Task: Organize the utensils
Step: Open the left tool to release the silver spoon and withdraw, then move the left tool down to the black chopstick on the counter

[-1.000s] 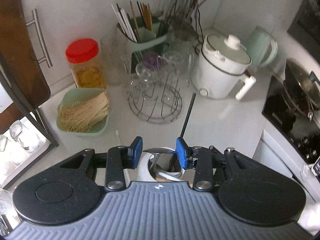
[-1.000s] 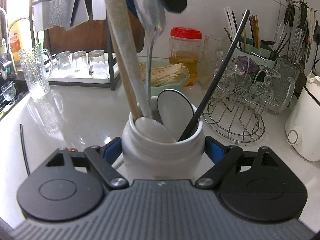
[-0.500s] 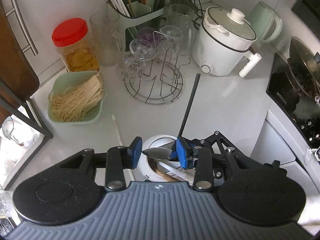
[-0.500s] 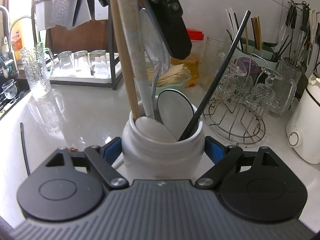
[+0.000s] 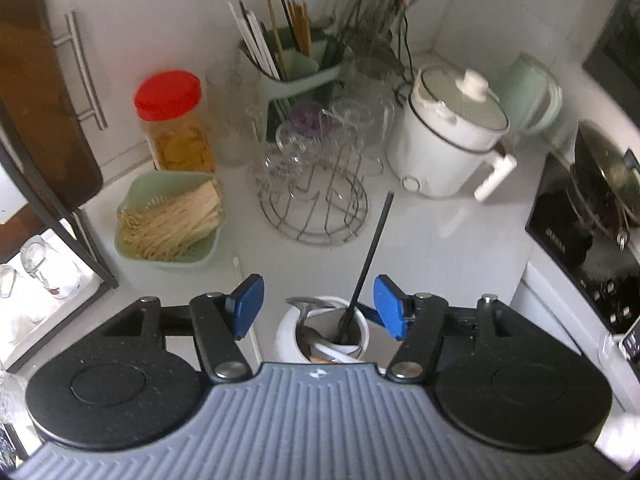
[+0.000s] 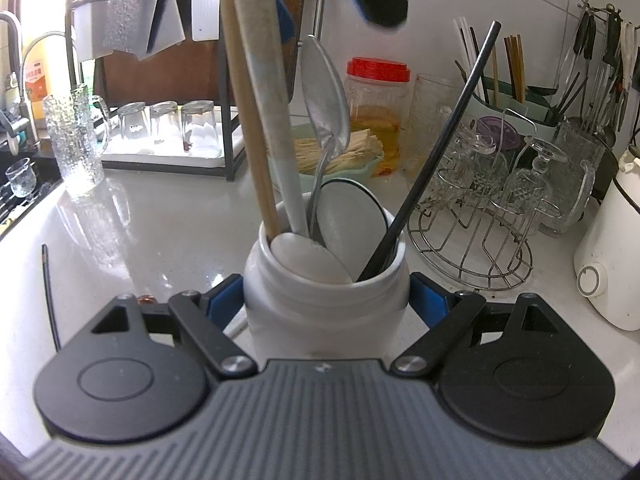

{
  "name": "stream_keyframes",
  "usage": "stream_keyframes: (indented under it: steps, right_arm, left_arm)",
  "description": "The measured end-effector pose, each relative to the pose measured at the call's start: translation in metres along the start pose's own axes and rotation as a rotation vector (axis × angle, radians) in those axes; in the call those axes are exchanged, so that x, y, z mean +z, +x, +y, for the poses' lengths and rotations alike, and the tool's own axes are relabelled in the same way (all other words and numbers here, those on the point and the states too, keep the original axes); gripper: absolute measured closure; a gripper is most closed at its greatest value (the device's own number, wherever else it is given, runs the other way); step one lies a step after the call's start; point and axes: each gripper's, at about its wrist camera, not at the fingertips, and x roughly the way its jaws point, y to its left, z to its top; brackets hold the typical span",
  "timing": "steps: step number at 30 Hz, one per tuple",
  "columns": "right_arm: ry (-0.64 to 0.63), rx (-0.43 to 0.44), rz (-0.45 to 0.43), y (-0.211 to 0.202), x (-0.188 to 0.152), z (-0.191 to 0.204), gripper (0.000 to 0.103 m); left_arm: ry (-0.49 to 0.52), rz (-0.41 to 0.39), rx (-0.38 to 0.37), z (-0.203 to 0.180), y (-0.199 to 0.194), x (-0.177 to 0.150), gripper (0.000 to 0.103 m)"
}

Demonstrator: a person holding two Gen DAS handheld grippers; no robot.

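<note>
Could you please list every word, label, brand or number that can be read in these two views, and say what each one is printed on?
None can be read with confidence.
Cooktop: a short line of white lettering on its front edge, too blurred to read.
Orange and white label near the tap: printed characters, too small to read.
White jar, red-lidded jar and white cooker: no lettering visible.

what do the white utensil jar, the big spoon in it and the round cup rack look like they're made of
White utensil jar: probably glazed ceramic, with a smooth, opaque, softly shiny wall; plastic is possible.
Big spoon: metal, likely stainless steel, with a grey reflective bowl dulled by scuffs.
Round cup rack: bare metal wire, thin bright silvery rods bent into loops.
</note>
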Motion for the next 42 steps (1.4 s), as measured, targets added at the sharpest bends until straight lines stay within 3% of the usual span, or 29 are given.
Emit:
stream_keyframes:
  steps: [9,22,36,42]
  right_arm:
    - [-0.001,0.004,0.001,0.0,0.0,0.0,0.013]
    - [-0.012,0.014,0.01,0.001,0.002,-0.001,0.013]
    - [-0.006,0.01,0.03,0.003,0.004,0.0,0.013]
    - [-0.009,0.015,0.053,0.004,0.006,-0.001,0.013]
  left_arm:
    - [-0.103,-0.125,0.06,0.009,-0.038,-0.013,0.037]
    - [-0.285,-0.254,0.214,0.031,-0.078,-0.067,0.037]
    - [-0.507,-0.221,0.305,0.066,-0.077,-0.143,0.037]
    - [-0.53,-0.208,0.405,0.057,-0.053,-0.175,0.037]
